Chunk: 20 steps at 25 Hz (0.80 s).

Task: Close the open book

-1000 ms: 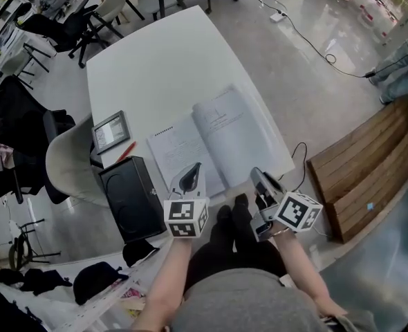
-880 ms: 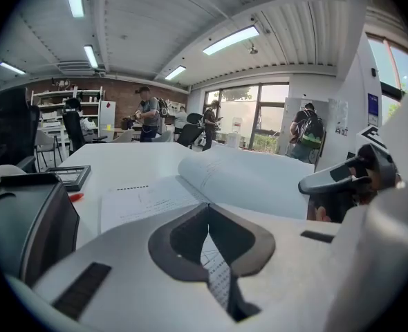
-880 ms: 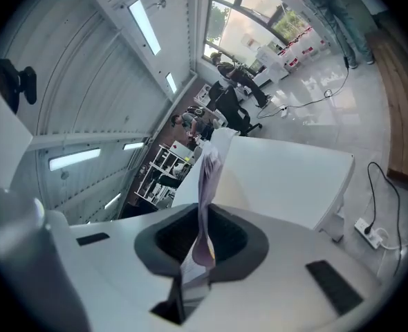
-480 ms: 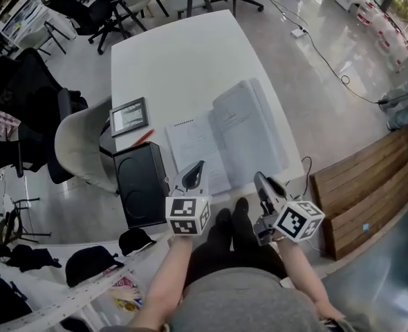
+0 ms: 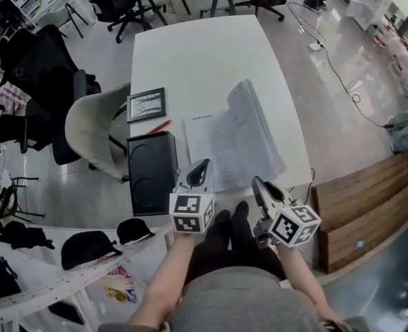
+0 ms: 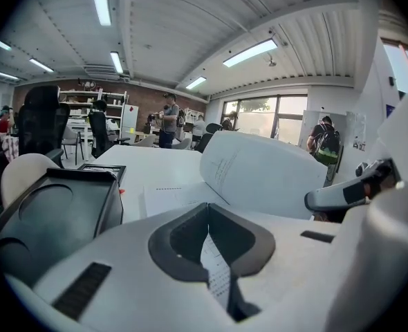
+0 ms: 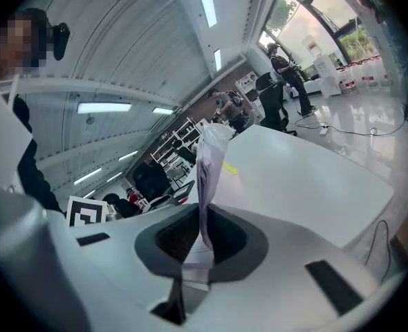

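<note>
The open book [image 5: 218,144] lies on the white table [image 5: 204,54] near its front edge. Its left page [image 6: 166,196] lies flat. The right-hand pages [image 5: 256,126] stand up in a curve and show as a tall white sheaf [image 6: 266,175] in the left gripper view. My right gripper [image 5: 259,185] is shut on the near edge of those pages, and the paper [image 7: 207,164] runs up from between the jaws [image 7: 202,234]. My left gripper [image 5: 200,171] hovers over the left page's near edge with its tips together [image 6: 207,216]. Printed paper shows through the slit behind them.
A black box [image 5: 152,171] stands at the table's near left corner, with a framed tablet [image 5: 146,104] and a red pen [image 5: 159,126] behind it. A white chair [image 5: 93,133] is left of the table and a wooden bench [image 5: 359,199] on the right. People stand far off.
The right-hand pages, nearly flat a second ago, now stand curved upward. Both grippers have risen a little, and the right one has rolled with the pages in it.
</note>
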Tool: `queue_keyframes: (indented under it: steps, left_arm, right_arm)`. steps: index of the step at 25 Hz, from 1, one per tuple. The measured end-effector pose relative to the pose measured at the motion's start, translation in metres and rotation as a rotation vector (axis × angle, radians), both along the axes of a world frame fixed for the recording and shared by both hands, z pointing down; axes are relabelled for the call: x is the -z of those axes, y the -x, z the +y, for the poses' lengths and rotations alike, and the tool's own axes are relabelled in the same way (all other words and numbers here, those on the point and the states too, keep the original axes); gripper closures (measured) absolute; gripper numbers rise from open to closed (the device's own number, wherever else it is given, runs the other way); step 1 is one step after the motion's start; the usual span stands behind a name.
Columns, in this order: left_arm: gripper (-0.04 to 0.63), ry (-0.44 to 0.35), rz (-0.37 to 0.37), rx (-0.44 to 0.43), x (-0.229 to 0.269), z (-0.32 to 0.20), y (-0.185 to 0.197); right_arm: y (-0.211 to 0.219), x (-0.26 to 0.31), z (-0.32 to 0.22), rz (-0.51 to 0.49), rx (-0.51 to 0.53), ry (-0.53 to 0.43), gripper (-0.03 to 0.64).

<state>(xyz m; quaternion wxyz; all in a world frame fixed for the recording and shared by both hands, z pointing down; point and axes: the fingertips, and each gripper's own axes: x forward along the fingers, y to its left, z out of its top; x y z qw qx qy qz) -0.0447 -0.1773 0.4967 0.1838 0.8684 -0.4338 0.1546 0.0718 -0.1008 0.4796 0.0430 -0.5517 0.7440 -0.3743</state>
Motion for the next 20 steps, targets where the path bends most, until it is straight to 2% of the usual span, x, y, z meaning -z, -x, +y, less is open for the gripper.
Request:
queue_keyframes:
  steps: [6, 15, 20]
  left_arm:
    - [0.588, -0.002, 0.020, 0.028, 0.006, 0.002, 0.005]
    - [0.588, 0.026, 0.055, 0.102, 0.007, 0.011, 0.019]
    - [0.589, 0.037, 0.057, 0.154, 0.003, 0.018, 0.027]
  right_arm:
    - [0.021, -0.005, -0.005, 0.100, 0.088, 0.004, 0.580]
    - [0.049, -0.023, -0.006, 0.193, 0.206, 0.052, 0.580]
    - [0.061, -0.034, -0.006, 0.294, 0.288, 0.066, 0.578]
